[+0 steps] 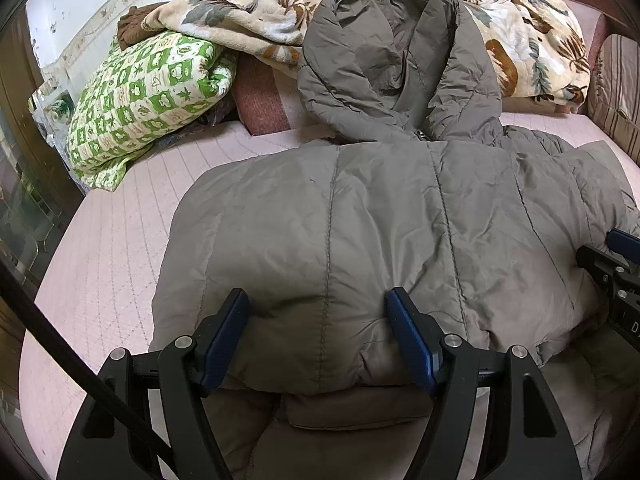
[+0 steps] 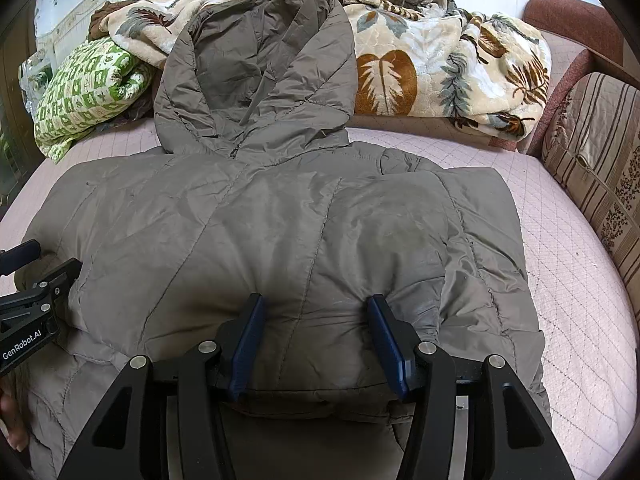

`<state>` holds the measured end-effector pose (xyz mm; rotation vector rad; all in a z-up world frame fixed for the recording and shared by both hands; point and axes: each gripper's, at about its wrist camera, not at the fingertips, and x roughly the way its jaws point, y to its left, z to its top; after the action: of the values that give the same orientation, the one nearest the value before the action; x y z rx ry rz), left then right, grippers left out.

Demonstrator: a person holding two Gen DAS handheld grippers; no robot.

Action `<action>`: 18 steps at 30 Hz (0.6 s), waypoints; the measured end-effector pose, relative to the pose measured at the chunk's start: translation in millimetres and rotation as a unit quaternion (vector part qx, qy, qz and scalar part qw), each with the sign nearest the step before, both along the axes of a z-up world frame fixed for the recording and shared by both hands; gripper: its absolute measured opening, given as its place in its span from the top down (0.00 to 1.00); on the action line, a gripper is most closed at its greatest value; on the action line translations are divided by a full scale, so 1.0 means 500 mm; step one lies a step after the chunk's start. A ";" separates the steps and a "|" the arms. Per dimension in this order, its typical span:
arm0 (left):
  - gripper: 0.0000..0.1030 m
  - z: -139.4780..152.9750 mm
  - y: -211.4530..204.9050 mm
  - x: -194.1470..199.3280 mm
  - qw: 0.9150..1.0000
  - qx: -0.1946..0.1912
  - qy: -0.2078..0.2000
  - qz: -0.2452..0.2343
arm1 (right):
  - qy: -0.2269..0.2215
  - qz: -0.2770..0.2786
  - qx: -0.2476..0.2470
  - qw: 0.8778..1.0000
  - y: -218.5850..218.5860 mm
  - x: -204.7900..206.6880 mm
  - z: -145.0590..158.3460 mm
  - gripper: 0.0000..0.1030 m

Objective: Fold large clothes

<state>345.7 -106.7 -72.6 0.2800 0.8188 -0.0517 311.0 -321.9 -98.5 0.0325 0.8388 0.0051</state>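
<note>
Puffer jacket [image 1: 360, 232], grey-brown and hooded, lies spread on the pink quilted bed [image 1: 120, 240], its hood [image 1: 384, 60] at the far end resting against a leaf-print blanket [image 2: 440, 60]. A green-and-white patterned pillow [image 1: 148, 96] sits at the far left and a striped cushion [image 2: 592, 152] at the right. The near part of the jacket looks doubled up over the body, making a thick padded fold along the near edge.

The left hand-held gripper [image 1: 318, 340] straddles this fold toward the left side, its blue pads set against the puffed fabric, which bulges between them; it appears to be grasping the fold. The right hand-held gripper [image 2: 316, 340] does the same toward the right side, its jaws a little narrower, likewise seeming clenched on the padding. How firmly either one bites I cannot tell.

The step in hand looks like a lengthwise fold, bottom toward hood. The next move probably calls for both grippers to act together and level, so the slippery, springy bulk does not slide out or skew.
</note>
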 end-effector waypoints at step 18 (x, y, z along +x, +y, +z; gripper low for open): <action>0.31 0.108 0.024 -0.059 0.989 -0.003 -0.134 0.063 | 0.001 -0.001 -0.001 1.000 0.000 0.000 0.001 0.44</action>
<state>316.1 -94.7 -18.4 0.2243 0.5681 0.1000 310.9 -322.0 -97.9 0.0316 0.8403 0.0035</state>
